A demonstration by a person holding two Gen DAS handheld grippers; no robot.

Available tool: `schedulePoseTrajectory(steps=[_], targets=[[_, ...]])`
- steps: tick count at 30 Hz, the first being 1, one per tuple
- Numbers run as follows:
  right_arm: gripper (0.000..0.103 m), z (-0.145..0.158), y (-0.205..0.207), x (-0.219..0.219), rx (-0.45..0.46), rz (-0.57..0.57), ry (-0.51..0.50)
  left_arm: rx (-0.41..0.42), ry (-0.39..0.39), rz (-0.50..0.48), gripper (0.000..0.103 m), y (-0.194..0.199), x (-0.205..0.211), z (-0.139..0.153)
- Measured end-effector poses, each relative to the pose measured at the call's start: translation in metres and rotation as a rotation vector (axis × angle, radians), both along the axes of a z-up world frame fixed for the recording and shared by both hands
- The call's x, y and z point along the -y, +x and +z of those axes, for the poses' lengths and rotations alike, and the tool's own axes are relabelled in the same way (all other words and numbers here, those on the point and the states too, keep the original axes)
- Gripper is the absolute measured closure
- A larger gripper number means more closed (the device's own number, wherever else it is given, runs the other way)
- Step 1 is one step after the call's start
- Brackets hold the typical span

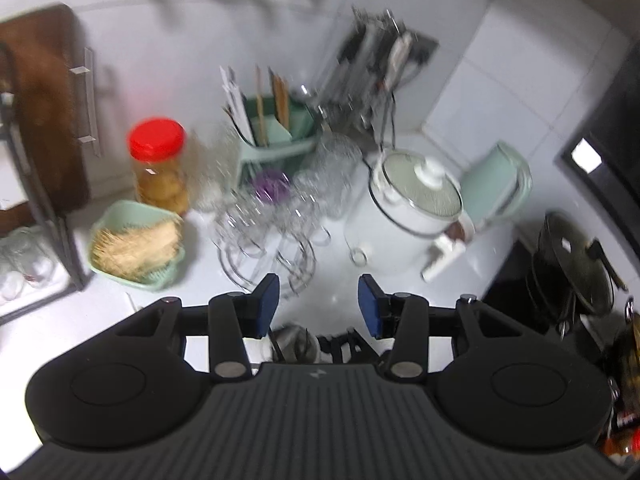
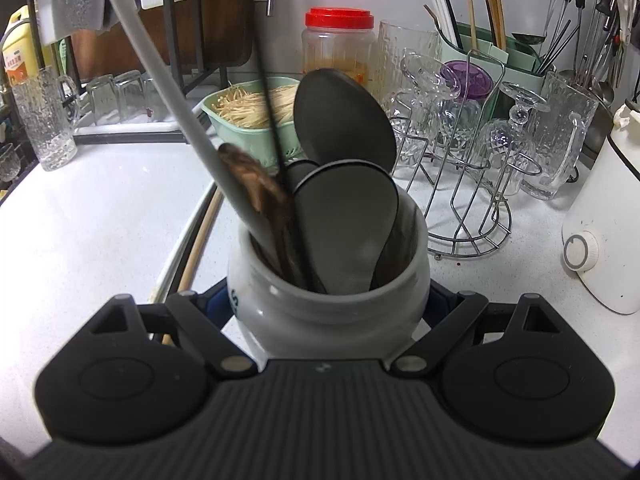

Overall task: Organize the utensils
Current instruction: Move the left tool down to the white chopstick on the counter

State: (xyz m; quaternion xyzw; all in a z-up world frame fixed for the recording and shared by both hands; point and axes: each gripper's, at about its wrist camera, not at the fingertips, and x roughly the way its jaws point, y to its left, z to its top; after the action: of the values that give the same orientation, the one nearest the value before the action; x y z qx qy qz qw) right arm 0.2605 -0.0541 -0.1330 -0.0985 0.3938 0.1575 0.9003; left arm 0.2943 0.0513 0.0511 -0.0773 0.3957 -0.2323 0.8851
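Observation:
My right gripper (image 2: 328,304) is shut on a grey ceramic crock (image 2: 328,316), with its blue pads pressed on either side of the crock. Standing in the crock are two dark spoons (image 2: 344,124), a long grey handle (image 2: 160,80), a brown wooden utensil (image 2: 256,184) and a thin black handle (image 2: 272,100). Left of the crock, a wooden stick (image 2: 200,240) lies on the white counter (image 2: 100,220). My left gripper (image 1: 319,304) hovers above the counter, open, with nothing between its blue pads (image 1: 266,306). The crock (image 1: 294,342) peeks out below it.
Behind the crock are a green basket of thin sticks (image 2: 248,116), a red-lidded jar (image 2: 338,40), a wire rack of glasses (image 2: 468,184) and a green holder with chopsticks (image 2: 500,52). A white appliance (image 2: 608,232) is at the right. A lidded white pot (image 1: 416,196) and black pans (image 1: 572,272) stand farther right.

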Motion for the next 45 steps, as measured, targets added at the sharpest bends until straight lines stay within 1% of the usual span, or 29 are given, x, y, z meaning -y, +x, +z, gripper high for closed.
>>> schedulePoseTrajectory(steps=[2, 5, 9, 12, 16, 17, 20, 24, 27, 29, 30, 31, 33, 35, 36, 39, 41, 43, 45], targets=[[0.011, 0.000, 0.000, 0.000, -0.002, -0.002, 0.001, 0.034, -0.023, 0.022, 0.054, -0.009, -0.010, 0.008], [0.011, 0.000, 0.000, 0.001, -0.003, -0.007, 0.006, 0.090, -0.018, 0.076, 0.054, -0.023, -0.027, 0.018], [0.011, 0.000, 0.001, 0.001, -0.010, -0.010, 0.005, 0.118, -0.063, 0.164, 0.054, -0.041, -0.057, 0.022], [0.011, 0.000, 0.002, 0.000, -0.013, -0.014, 0.005, 0.117, -0.064, 0.238, 0.054, -0.051, -0.078, 0.014], [0.011, 0.000, 0.000, 0.001, -0.004, -0.015, 0.008, 0.050, -0.069, 0.276, 0.054, -0.059, -0.101, -0.017], [0.011, -0.001, 0.000, 0.002, -0.002, -0.014, 0.011, 0.020, -0.060, 0.289, 0.054, -0.060, -0.107, -0.027], [0.011, -0.001, -0.001, 0.003, -0.001, -0.009, 0.011, -0.052, -0.048, 0.311, 0.054, -0.061, -0.119, -0.059], [0.011, 0.000, -0.001, 0.003, -0.007, -0.016, 0.004, -0.151, -0.055, 0.336, 0.055, -0.063, -0.128, -0.107], [0.011, 0.000, 0.000, 0.003, -0.016, -0.021, 0.000, -0.196, -0.028, 0.340, 0.055, -0.065, -0.124, -0.141], [0.011, 0.001, 0.000, 0.003, -0.018, -0.019, -0.001, -0.209, -0.004, 0.329, 0.055, -0.066, -0.117, -0.163], [0.011, 0.000, -0.001, 0.003, -0.015, -0.015, -0.002, -0.221, 0.009, 0.328, 0.057, -0.066, -0.113, -0.174], [0.011, 0.000, -0.001, 0.003, -0.014, -0.011, -0.004, -0.236, 0.017, 0.328, 0.060, -0.065, -0.109, -0.184], [0.011, 0.001, 0.000, 0.003, -0.026, -0.005, -0.009, -0.244, 0.011, 0.332, 0.062, -0.066, -0.101, -0.200], [0.011, 0.001, 0.002, 0.003, -0.034, 0.002, -0.008, -0.252, 0.031, 0.360, 0.064, -0.064, -0.092, -0.214], [0.011, 0.001, 0.002, 0.004, -0.032, 0.008, -0.009, -0.253, 0.027, 0.370, 0.066, -0.065, -0.091, -0.219], [0.011, 0.001, 0.002, 0.005, -0.035, 0.022, -0.005, -0.269, 0.049, 0.408, 0.068, -0.064, -0.085, -0.229], [0.011, 0.001, 0.002, 0.006, -0.034, 0.031, -0.007, -0.272, 0.069, 0.417, 0.070, -0.060, -0.081, -0.233], [0.011, 0.001, 0.001, 0.006, -0.033, 0.036, -0.005, -0.257, 0.061, 0.410, 0.070, -0.059, -0.079, -0.237], [0.011, 0.001, 0.001, 0.006, -0.035, 0.042, -0.008, -0.271, 0.115, 0.412, 0.070, -0.055, -0.074, -0.242]])
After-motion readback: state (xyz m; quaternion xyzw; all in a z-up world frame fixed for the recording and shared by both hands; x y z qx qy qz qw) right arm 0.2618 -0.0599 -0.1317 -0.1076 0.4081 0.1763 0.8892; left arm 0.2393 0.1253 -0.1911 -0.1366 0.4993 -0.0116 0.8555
